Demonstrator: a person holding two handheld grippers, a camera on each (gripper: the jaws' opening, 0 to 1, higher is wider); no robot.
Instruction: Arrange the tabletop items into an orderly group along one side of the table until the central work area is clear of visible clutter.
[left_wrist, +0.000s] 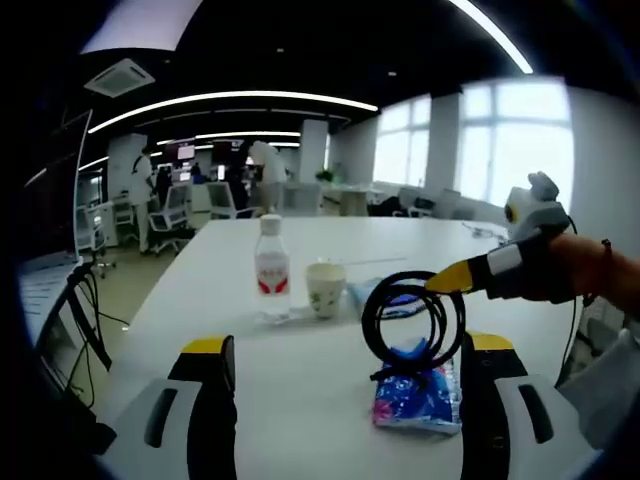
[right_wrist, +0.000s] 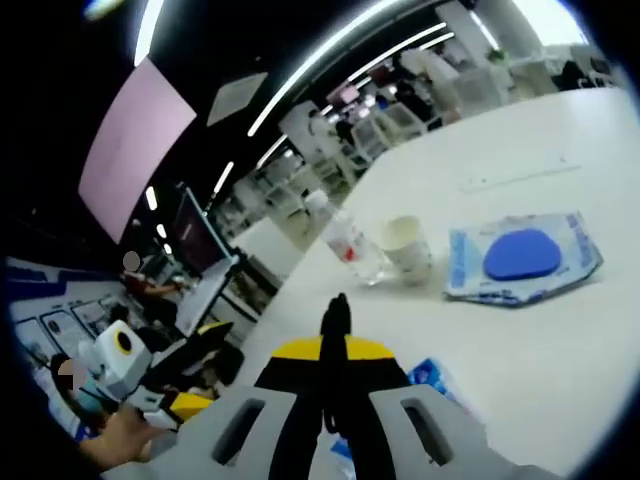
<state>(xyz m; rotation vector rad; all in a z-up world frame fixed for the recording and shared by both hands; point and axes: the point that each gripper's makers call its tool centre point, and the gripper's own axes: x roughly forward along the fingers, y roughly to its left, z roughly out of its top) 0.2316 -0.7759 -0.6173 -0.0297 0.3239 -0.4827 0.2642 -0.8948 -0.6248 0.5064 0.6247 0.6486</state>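
fingers of the right gripper (left_wrist: 440, 281) pinch a glossy black cable coil (left_wrist: 412, 320); left gripper (left_wrist: 350, 400) spread.

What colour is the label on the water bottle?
Red and white. The label wraps the middle of the clear water bottle, and it shows best in the left gripper view.

Right hand-held gripper (right_wrist: 335, 330): jaws closed w/ a thin black cable (right_wrist: 338, 312) pinched between them, over a white worktop (right_wrist: 560, 340). Ahead stand a clear water bottle (right_wrist: 345, 240) w/ red label & a paper cup (right_wrist: 407, 244) just beside it; to their right lies a flat clear packet (right_wrist: 524, 257) w/ a blue oval inside. Left hand-held gripper (right_wrist: 190, 402) shows at lower left, by a person's hand (right_wrist: 120, 440).
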